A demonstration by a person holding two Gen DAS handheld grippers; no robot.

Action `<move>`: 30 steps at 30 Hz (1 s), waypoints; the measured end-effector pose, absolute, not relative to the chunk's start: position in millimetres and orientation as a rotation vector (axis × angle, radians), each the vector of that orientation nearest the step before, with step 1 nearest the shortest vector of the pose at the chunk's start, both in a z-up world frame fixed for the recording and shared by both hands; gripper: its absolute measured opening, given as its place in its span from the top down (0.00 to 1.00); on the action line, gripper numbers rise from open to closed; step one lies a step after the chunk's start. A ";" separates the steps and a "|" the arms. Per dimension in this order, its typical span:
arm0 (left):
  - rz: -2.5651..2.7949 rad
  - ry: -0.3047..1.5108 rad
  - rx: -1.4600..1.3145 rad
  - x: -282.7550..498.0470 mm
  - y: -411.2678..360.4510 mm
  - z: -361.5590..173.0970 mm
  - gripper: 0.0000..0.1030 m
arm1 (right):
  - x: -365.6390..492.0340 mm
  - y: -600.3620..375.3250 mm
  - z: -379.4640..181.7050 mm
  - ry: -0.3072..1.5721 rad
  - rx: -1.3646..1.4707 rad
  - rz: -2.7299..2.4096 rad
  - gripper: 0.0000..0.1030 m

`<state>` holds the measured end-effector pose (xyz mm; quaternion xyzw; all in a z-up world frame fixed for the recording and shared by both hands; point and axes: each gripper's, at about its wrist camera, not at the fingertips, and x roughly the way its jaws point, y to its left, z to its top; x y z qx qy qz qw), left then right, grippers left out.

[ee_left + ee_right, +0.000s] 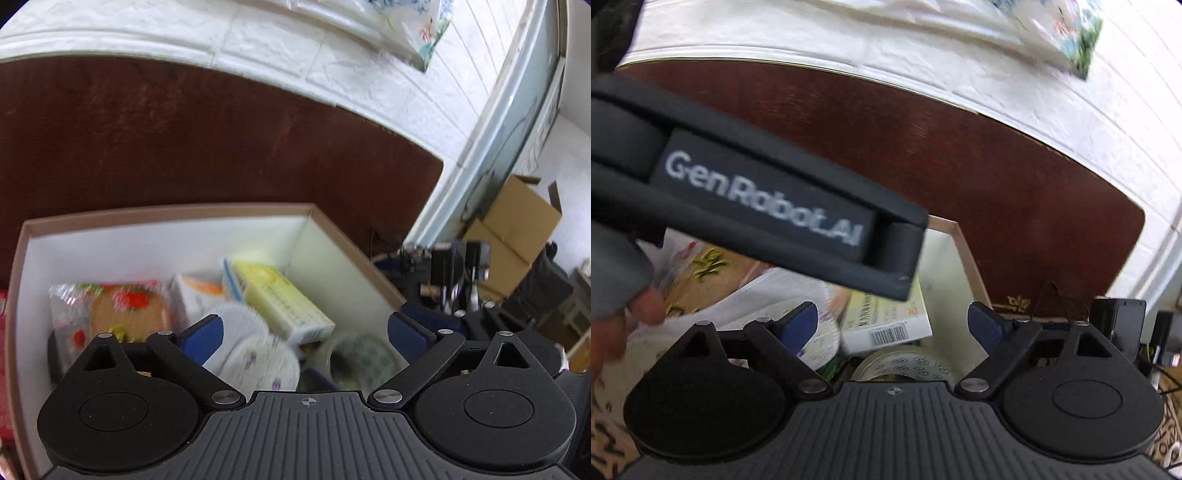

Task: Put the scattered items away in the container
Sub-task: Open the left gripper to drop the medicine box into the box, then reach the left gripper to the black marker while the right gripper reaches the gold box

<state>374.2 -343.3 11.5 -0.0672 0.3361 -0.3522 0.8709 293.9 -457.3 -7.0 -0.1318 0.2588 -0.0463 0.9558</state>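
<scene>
Two grippers hang over the box (166, 218) on the brown counter (221, 147). The left gripper (304, 328) has its fingers spread wide, holding nothing. So does the right gripper (892, 323). Inside the box lie a yellow carton (284, 302), a snack bag (110, 310) and paper cups (258, 358). White letters on the left gripper's body in the right view read "GenRobot.AI".

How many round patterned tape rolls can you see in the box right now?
3, all near the box front: a white ridged-edge one, a purple-flowered one just below it, and a green-patterned one to its right. The left gripper may hide more.
</scene>
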 end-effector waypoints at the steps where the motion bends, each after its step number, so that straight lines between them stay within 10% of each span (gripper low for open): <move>1: -0.735 0.710 -0.143 369.7 -339.2 11.3 0.02 | 288.0 -453.7 -8.5 0.528 -0.285 -0.095 0.12; 30: -0.478 0.627 -0.389 85.5 -81.8 -31.8 0.00 | 45.2 -247.9 -25.3 0.395 -0.175 0.278 0.02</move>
